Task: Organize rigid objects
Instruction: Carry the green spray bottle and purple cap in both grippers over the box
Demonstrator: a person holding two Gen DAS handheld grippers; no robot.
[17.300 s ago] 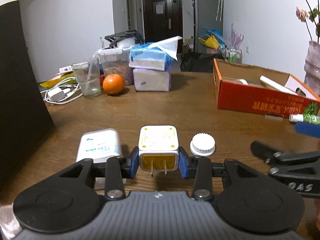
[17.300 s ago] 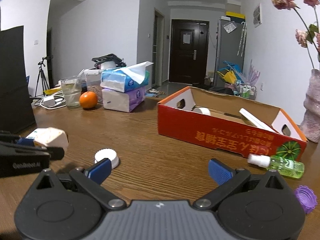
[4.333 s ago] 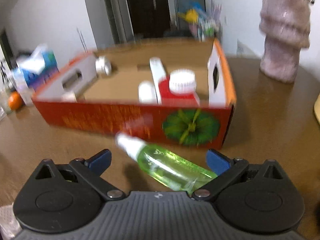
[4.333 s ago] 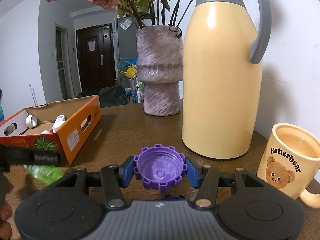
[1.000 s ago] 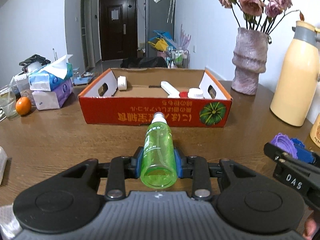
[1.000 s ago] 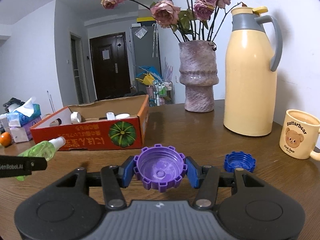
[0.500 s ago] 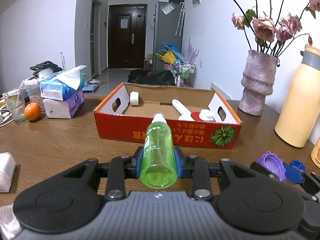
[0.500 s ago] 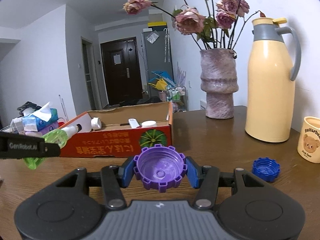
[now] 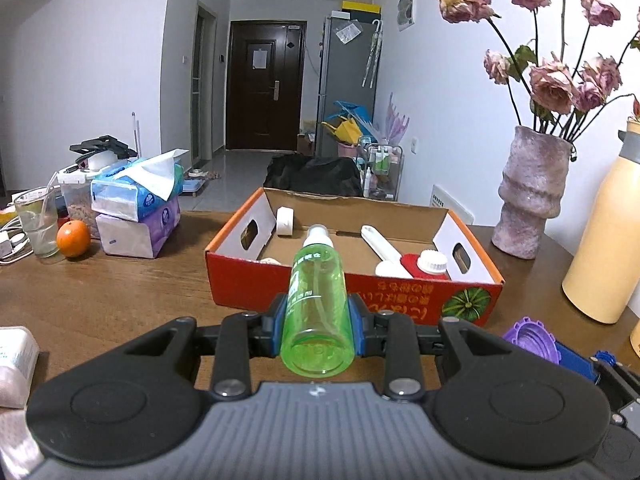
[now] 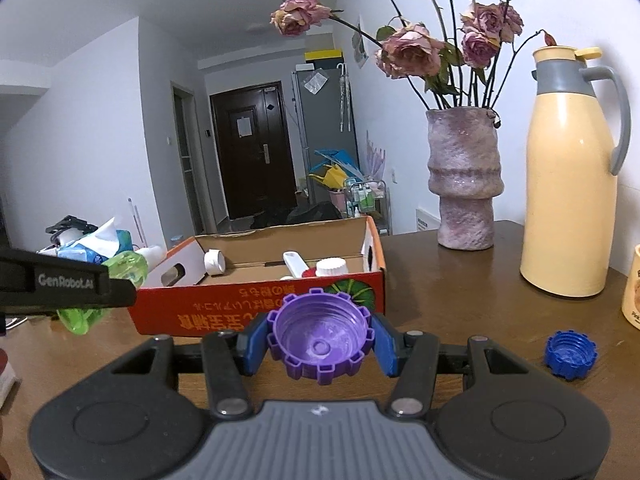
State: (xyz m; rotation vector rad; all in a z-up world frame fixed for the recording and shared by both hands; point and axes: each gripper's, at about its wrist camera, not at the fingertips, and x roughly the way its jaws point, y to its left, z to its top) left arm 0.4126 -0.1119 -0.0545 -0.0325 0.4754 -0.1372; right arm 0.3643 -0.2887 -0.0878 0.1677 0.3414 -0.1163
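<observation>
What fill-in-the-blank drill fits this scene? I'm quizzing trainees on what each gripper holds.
1. The left gripper is shut on a green ____.
2. The right gripper is shut on a cap coloured ____.
3. The blue cap lies on the ____.
4. The box has a ____ pictured on its front.

Missing words: bottle; purple; table; pumpkin

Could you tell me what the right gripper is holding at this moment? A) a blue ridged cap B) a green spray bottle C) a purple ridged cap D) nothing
C: the right gripper has its blue pads pressed on either side of the purple ridged cap, while the blue ridged cap lies on the table and the green spray bottle is clamped in the left gripper.
</observation>
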